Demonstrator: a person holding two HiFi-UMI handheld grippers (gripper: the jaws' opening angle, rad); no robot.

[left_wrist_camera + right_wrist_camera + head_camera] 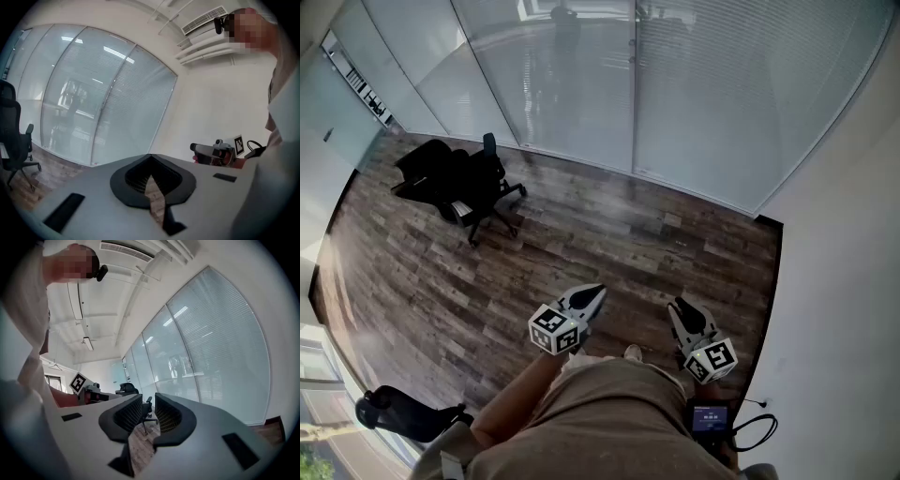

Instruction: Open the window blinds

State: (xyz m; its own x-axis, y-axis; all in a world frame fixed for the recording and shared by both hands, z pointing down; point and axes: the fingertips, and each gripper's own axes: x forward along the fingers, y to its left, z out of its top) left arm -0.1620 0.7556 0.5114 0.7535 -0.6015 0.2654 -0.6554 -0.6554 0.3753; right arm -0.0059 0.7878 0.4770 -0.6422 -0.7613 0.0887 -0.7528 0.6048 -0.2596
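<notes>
Black office chair (487, 187) on wood floor (609, 244); window blinds (722, 94) beyond

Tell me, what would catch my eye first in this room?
The tall wall of glass panels with closed white slatted blinds fills the far side. A black wheeled office chair stands on the dark wooden plank floor at left. Nearest, the left gripper is shut and the right gripper open, both empty.

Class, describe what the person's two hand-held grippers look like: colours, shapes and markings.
The left gripper and the right gripper both have pale grey bodies that taper to black, ribbed pads. Each carries a white cube printed with black square markers. The person wears tan clothing.
</notes>
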